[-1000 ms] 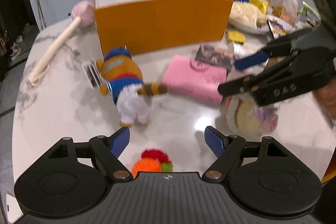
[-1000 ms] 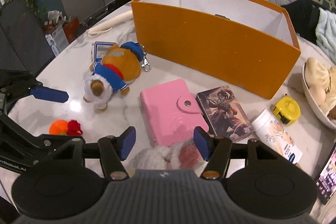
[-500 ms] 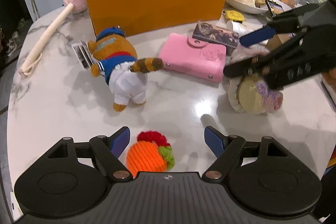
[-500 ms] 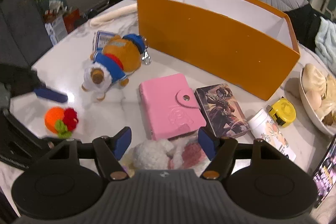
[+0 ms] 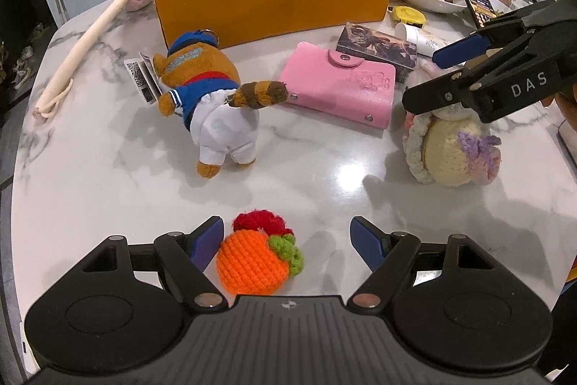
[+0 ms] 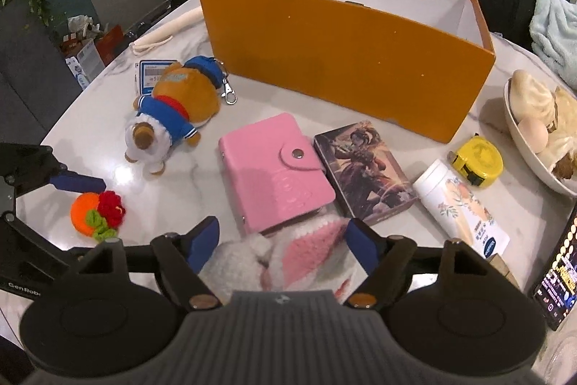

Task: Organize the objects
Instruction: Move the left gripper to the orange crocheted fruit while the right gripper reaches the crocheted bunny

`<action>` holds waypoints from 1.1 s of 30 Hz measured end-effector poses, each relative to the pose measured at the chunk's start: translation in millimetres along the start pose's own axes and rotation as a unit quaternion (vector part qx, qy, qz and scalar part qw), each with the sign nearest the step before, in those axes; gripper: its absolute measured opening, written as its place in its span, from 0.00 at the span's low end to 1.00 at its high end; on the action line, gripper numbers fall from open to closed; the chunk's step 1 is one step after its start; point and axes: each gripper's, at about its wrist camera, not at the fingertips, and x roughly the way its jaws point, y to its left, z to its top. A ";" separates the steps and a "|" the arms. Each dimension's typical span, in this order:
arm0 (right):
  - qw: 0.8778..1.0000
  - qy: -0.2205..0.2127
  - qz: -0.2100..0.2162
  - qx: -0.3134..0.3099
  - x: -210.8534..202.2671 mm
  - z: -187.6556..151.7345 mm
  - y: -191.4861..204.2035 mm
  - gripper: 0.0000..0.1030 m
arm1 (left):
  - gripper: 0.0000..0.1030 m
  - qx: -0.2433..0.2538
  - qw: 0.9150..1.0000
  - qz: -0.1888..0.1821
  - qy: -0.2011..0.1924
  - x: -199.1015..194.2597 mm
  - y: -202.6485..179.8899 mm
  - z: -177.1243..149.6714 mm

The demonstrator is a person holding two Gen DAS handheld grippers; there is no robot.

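The left gripper (image 5: 286,239) is hanging low over the white marble table (image 5: 90,175) with its blue-padded fingers spread wide, gripping nothing. The small orange crocheted ball with a red flower and green leaves (image 5: 258,257) is lying between them at the bottom centre of the left wrist view, close beside the left finger; whether it is touching that finger cannot be told.

The right gripper (image 6: 283,244) is likewise spread wide, straddling the head of a cream and pink crocheted plush doll (image 6: 277,255) at the bottom centre of its own view, the fingers not pressing on it. In the left wrist view this doll (image 5: 452,152) is sitting at the right edge, under the black arms.

Further out, a pink snap-closure wallet (image 6: 272,170) is lying mid-frame, a brown plush bear in blue and white sailor clothes (image 6: 169,112) to its left, a dark illustrated card box (image 6: 364,170) just beside its right.

The tall orange cardboard box with white lining (image 6: 346,60) is standing open across the top; its floor is hidden.
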 end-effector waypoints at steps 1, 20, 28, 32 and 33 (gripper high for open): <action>1.000 0.001 0.000 -0.002 0.0 -0.2 1.0 0.78 | 0.88 0.001 1.000 0.000 0.000 0.2 -0.3 0.3; 0.997 0.072 -0.004 0.011 22.8 -20.3 15.3 0.84 | 0.75 0.021 1.000 0.011 0.004 1.7 -4.0 0.6; 0.997 0.073 0.001 0.016 21.5 -20.0 13.4 0.83 | 0.46 0.008 1.000 0.002 0.014 1.5 0.7 0.8; 0.997 0.072 0.002 0.016 21.0 -19.9 13.0 0.82 | 0.45 0.012 1.000 0.001 0.002 -3.1 -2.0 0.9; 0.997 0.072 0.003 0.016 20.5 -20.0 12.9 0.82 | 0.45 0.013 1.000 0.000 -0.001 -4.9 -2.6 1.7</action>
